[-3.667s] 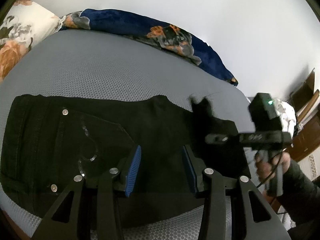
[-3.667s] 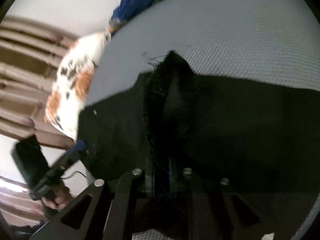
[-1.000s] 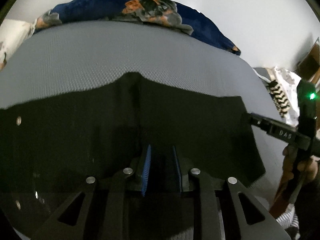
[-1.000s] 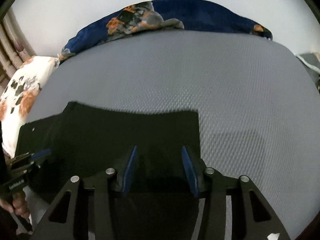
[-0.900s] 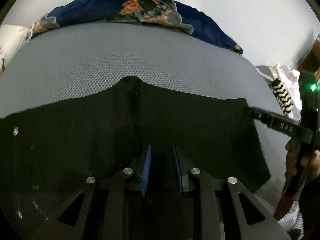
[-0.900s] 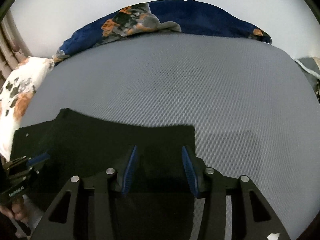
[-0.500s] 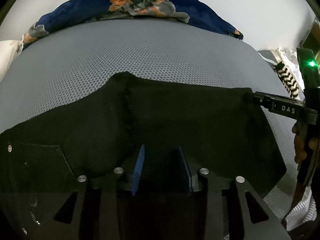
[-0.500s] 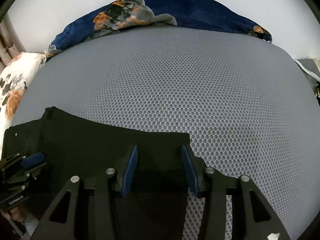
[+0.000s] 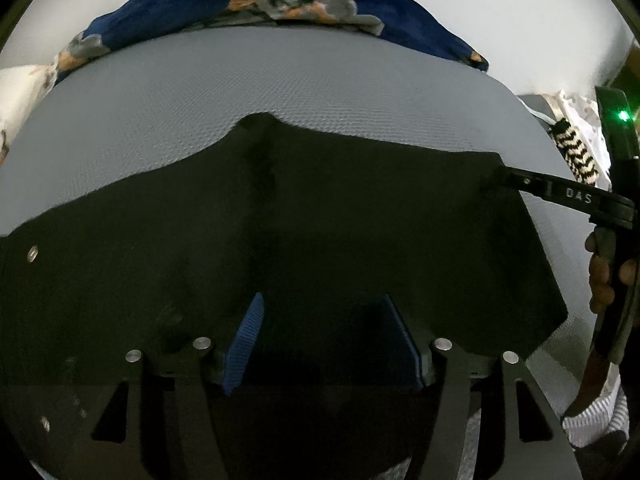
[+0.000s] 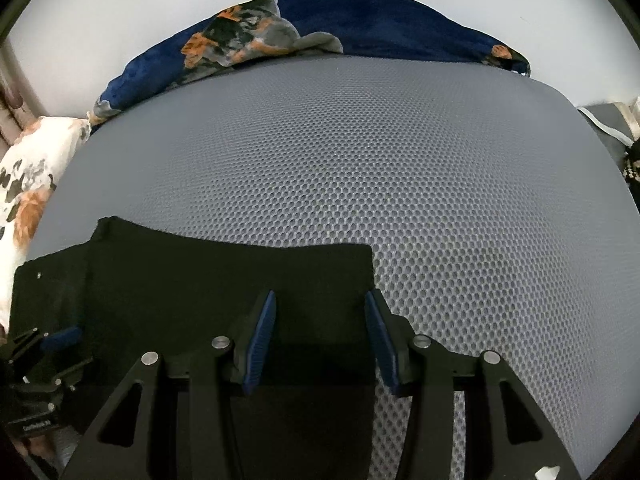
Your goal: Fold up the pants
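The pants [image 9: 320,220] are plain black with small silver rivets. The bed [image 10: 400,180] beneath is grey with a honeycomb mesh pattern. At the top of the frame a blanket [image 10: 380,28] is navy with orange and grey flowers. The pillow [image 10: 28,176] at the left edge is white with orange and dark blooms. Each black claw carries blue ribbed pads [image 9: 246,340].

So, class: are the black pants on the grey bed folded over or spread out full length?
Folded over. The black pants lie flat on the bed as a short block, one layer stepped over another at the left.
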`<state>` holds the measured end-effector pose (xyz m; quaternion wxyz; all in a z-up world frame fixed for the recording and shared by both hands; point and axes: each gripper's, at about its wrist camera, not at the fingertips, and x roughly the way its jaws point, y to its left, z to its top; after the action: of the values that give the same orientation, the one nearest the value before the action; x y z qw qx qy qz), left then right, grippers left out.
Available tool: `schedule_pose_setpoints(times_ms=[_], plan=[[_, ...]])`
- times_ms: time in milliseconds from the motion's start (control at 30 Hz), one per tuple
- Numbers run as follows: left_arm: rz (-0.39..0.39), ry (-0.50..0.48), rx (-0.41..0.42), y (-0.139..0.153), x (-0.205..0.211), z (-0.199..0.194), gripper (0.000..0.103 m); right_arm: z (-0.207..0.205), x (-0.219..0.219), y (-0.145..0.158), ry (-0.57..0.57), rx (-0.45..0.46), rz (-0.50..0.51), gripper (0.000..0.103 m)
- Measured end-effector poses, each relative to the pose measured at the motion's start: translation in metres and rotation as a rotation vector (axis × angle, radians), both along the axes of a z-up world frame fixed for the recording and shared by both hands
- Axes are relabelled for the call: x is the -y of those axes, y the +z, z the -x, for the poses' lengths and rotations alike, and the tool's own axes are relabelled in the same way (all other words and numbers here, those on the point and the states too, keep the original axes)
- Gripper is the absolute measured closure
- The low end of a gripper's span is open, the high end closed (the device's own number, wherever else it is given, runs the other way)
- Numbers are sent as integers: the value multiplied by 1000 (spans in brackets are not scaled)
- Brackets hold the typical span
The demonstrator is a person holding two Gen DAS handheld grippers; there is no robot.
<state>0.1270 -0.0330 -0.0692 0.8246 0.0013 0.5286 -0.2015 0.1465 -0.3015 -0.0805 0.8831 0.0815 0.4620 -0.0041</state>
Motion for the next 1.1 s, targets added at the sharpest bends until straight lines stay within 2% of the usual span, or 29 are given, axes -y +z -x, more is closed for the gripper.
schedule_pose_setpoints(times_ms=[333,567,767,1100], plan=[[47,94,30,22,-52,20,41,24,-21,13,25,16,26,58],[24,124,61,40,-87,28,40,38,-42,-2,58,-44,15,58],[20,192,91,52,-130,31,39,41,-61,-13,88,-89,-3,58],[14,324,94,52,-208,37,38,45,-111,-17,177,-129,-6,57]])
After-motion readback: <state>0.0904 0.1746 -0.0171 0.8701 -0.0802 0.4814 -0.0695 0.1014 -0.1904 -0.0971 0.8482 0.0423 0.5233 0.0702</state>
